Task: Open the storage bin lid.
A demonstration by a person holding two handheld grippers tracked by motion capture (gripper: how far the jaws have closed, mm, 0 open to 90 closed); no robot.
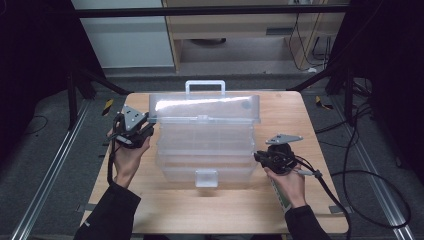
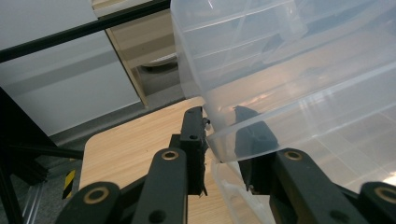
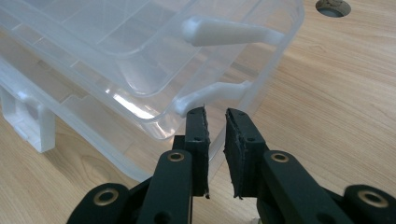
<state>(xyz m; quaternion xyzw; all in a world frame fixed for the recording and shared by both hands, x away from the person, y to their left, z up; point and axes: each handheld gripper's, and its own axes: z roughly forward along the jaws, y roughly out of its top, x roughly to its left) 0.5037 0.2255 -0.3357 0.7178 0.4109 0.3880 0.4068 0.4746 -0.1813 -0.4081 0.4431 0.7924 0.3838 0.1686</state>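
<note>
Slipping is the risk: the left gripper (image 2: 219, 135) is pinching the lid corner of the clear plastic box (image 1: 205, 145) on the desk (image 1: 280, 210), seemingly thinly. The right gripper (image 3: 215, 122) is waiting narrow and empty beside the box.

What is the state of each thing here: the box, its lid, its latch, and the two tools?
Box: open, upright on the table.
Lid: raised, standing at the back.
Latch: undone, at the front wall.
Left tool: jaws on either side of the lid's corner edge.
Right tool: jaws narrowly apart, nothing between them, at the box's corner.
</note>
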